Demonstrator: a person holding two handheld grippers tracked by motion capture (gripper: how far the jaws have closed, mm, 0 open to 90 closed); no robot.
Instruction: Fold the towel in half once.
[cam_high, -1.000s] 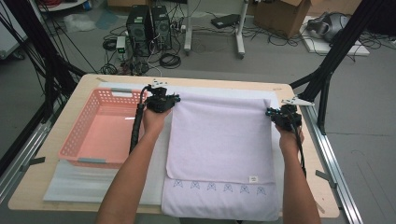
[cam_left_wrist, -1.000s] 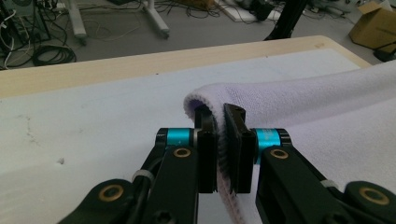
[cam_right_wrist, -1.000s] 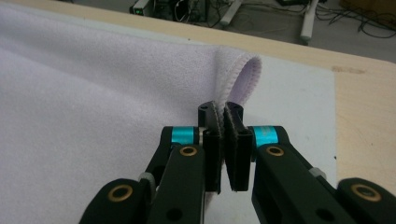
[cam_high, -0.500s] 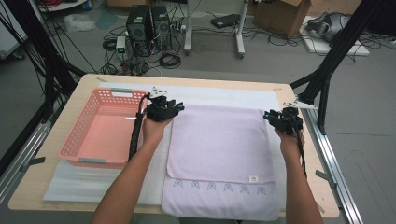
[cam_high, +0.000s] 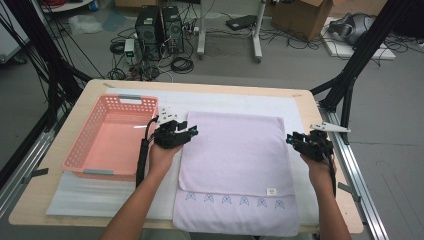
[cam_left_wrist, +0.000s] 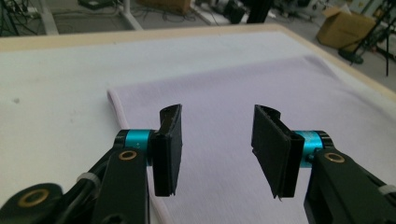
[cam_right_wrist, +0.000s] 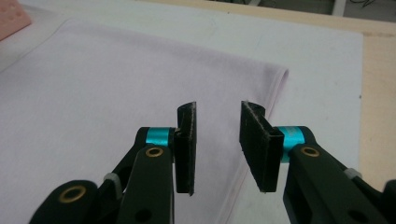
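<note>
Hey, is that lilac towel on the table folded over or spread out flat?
Folded. The lilac towel has an upper layer lying over a longer lower layer, whose embroidered near edge sticks out beyond it, on the white mat.

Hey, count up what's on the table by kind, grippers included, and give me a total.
Towels: 1, pale lilac towel, folded over
Baskets: 1, pink basket
White mats: 1, white mat under both
Grippers: 2, left gripper and right gripper, both open with nothing between the jaws
Total: 5
</note>
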